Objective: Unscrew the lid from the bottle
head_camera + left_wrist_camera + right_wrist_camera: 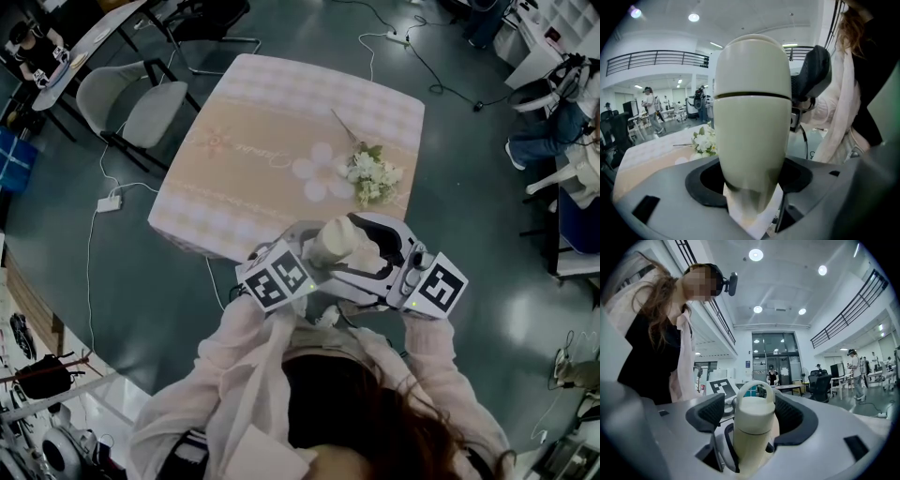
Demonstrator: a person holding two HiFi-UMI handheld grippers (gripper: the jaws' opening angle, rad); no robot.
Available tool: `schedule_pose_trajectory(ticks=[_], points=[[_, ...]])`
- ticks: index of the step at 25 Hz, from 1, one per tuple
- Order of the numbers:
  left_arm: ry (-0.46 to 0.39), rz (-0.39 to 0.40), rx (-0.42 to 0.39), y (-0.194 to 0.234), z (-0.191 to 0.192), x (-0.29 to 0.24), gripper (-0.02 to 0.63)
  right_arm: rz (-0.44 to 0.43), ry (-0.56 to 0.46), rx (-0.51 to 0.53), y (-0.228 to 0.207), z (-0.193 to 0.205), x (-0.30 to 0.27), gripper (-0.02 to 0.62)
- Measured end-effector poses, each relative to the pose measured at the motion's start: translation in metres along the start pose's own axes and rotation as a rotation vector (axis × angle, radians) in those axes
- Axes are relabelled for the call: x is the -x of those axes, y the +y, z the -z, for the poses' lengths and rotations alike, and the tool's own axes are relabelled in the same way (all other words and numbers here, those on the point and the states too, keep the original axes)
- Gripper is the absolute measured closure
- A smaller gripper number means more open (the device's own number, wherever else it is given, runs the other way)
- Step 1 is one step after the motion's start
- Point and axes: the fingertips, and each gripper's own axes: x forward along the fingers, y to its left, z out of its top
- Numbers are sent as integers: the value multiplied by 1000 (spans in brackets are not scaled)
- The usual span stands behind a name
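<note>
- At the left, before the person's chest [323,375], the cream bottle [750,84] is clamped by its body in the left gripper [751,174] and held in the air.
- At the right, the lid [754,414], still on the bottle, is flanked by the right gripper [753,422], whose fingers stand wide, not gripping it.

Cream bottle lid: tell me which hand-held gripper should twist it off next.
Probably right: the cream loop-handled lid stands between the right hand-held gripper's open jaws, while the left hand-held gripper clamps the cream rounded bottle.
</note>
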Motion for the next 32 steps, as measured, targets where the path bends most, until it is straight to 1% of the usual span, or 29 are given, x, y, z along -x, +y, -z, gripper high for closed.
schedule_pose_trajectory(ticks=[3, 5, 8, 13, 16, 20, 22, 25, 29, 32], points=[[3, -55, 45, 9, 4, 2, 290, 112, 2, -9, -7, 3, 1, 253], [-12, -87, 73, 14, 1, 3, 290, 178, -6, -28, -11, 7, 3, 250], [-25, -121, 91, 20, -1, 4, 290, 262, -21, -46, -16, 9, 1, 249], [-2, -124, 87, 16, 2, -1, 290, 337, 8, -45, -22, 16, -5, 257], [0, -105, 84, 10, 2, -4, 290, 362, 30, -35, -25, 20, -3, 288], [4, -76, 70, 4, 1, -5, 290, 338, 10, -51, -22, 15, -3, 296], [13, -54, 68, 1, 2, -4, 290, 306, 15, -52, -20, 15, -1, 296], [11, -6, 39, -4, 0, -3, 290, 229, 29, -41, -15, 16, 0, 296], [11, 78, -17, -14, -2, 1, 290, 109, 23, -46, -7, 14, 2, 295], [31, 131, -56, -21, 0, 3, 290, 39, 10, -46, 0, 9, 2, 296]])
